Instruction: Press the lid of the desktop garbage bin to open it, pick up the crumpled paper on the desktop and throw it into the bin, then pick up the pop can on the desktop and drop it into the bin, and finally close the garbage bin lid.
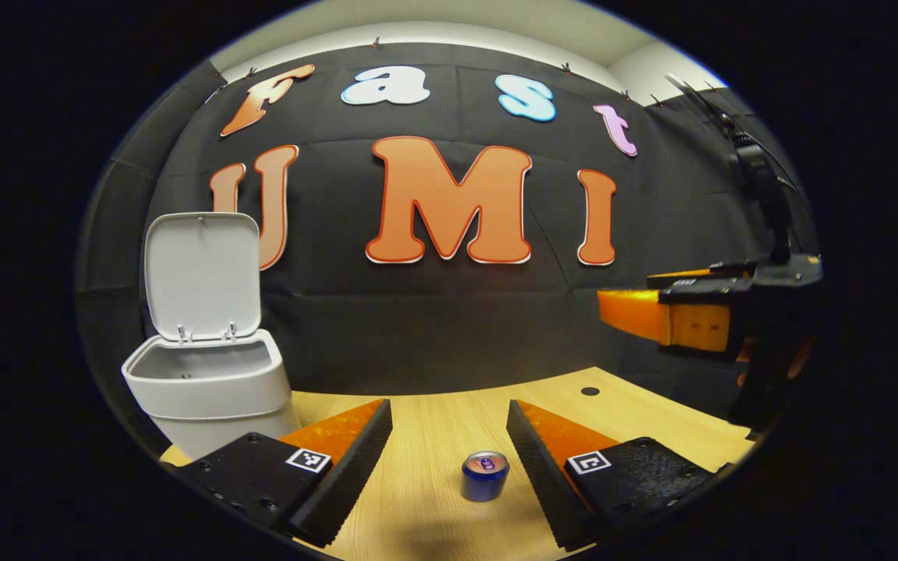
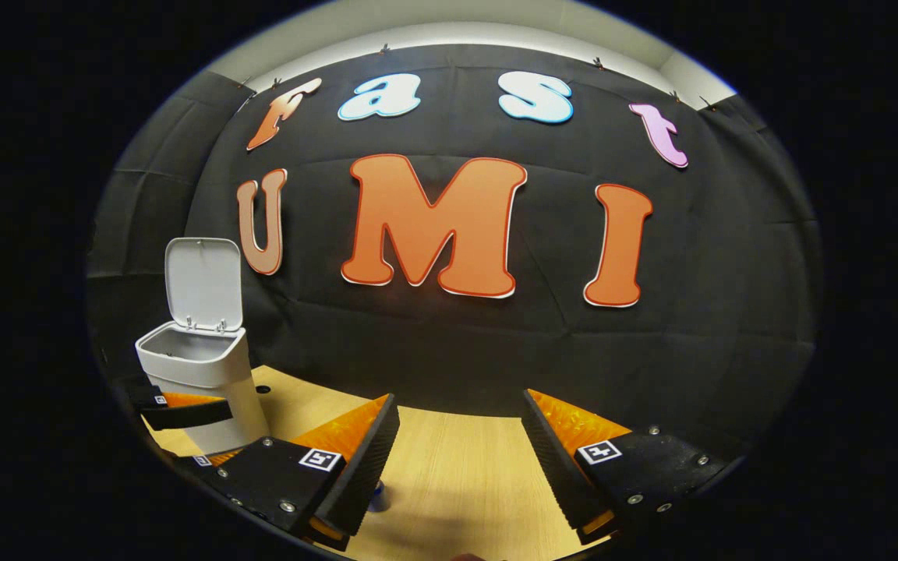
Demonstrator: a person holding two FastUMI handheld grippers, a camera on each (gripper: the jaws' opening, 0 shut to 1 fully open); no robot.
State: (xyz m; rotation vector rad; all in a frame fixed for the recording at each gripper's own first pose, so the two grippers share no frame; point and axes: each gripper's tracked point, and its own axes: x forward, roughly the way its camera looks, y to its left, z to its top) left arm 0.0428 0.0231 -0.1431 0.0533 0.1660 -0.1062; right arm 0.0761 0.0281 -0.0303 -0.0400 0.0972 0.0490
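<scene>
The left tool (image 1: 449,460) is wide apart around the can (image 1: 486,474) on the bench (image 1: 433,436). A bump could tip the can. The right tool (image 2: 461,460) is apart too.

- In the right gripper view the pop can (image 2: 380,496) is almost fully hidden behind that gripper's own finger; only a small sliver shows.
- The inside of the garbage bin (image 1: 207,382) is too shadowed to tell what lies in it.
- The bin's lower part is covered by the left gripper (image 1: 449,471) in the left gripper view.
- The right gripper (image 1: 636,312) is cut off at the right in the left gripper view; whether its jaws are apart cannot be told there.
</scene>
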